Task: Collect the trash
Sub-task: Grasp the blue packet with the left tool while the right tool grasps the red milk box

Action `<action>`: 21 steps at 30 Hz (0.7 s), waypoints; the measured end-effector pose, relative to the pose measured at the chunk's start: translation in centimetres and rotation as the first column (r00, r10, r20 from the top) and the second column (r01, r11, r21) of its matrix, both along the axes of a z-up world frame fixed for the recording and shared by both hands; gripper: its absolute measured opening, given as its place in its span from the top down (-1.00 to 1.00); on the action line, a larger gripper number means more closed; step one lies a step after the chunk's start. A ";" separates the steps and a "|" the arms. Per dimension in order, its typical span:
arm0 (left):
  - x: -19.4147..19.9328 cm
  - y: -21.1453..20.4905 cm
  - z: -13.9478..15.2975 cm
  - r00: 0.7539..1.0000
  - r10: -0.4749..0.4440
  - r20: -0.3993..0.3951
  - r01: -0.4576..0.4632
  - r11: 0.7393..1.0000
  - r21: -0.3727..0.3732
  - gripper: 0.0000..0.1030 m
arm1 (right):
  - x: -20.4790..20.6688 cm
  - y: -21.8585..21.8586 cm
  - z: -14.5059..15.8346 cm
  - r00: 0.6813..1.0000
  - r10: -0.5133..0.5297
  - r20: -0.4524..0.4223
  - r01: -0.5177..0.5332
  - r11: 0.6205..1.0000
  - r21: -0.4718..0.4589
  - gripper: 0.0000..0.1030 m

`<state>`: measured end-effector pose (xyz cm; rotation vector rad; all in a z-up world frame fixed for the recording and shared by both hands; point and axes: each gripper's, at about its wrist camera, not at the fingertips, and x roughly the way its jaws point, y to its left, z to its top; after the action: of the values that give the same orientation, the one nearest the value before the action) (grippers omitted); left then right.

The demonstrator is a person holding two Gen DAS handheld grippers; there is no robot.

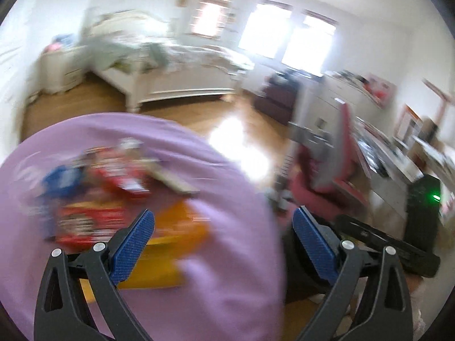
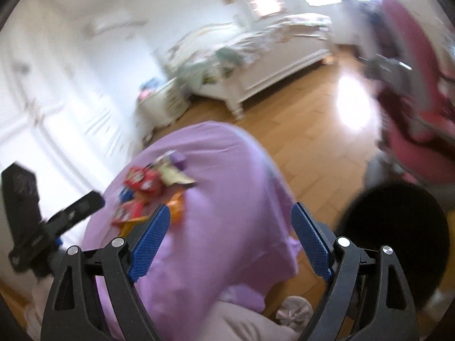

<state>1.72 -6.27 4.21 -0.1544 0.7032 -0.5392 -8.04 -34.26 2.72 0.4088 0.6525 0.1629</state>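
Both tools are empty, so the collecting looks barely begun, or between pieces: the wrappers still lie in a loose heap on the purple cloth. The left gripper (image 1: 223, 244) has its blue pads spread wide with nothing between them, and the pile of wrappers (image 1: 108, 199), red, blue and yellow, sits ahead of it and to its left, close by its left pad; everything is blurred, so I cannot count the pieces. The purple cloth (image 1: 227, 270) rounds off just under that tool's right pad, and past that edge there is a dark round thing low down, perhaps the bin. The right gripper (image 2: 230, 236) is also spread apart and bare, with the same wrappers (image 2: 148, 190) ahead of its left pad, while the black round bin (image 2: 398, 227) stands just off its right pad. Beyond the cloth the wooden floor (image 2: 298, 130) lies open toward the bed (image 2: 270, 54); a pink chair (image 2: 412, 108) crowds the far right, so I would judge the clearest path runs straight from pile to bin.
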 end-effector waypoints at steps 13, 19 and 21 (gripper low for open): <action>10.4 12.6 -4.2 0.997 0.051 -0.049 -0.040 0.978 0.207 -0.48 | 14.6 21.6 2.0 0.857 0.515 -0.028 -0.472 0.760 -0.446 -0.66; 12.8 12.2 -6.0 0.995 -0.027 -0.097 0.051 0.966 0.253 -0.30 | 20.9 25.7 -0.9 0.790 0.593 -0.156 -0.570 0.616 -0.543 -0.66; 12.6 11.6 -6.4 0.994 -0.063 -0.092 0.086 0.960 0.266 -0.30 | 21.8 25.7 -1.4 0.775 0.608 -0.175 -0.587 0.590 -0.554 -0.66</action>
<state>14.33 5.30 -2.20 0.1055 0.8592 -0.5055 13.73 -8.54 1.30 -0.4440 0.7527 0.6013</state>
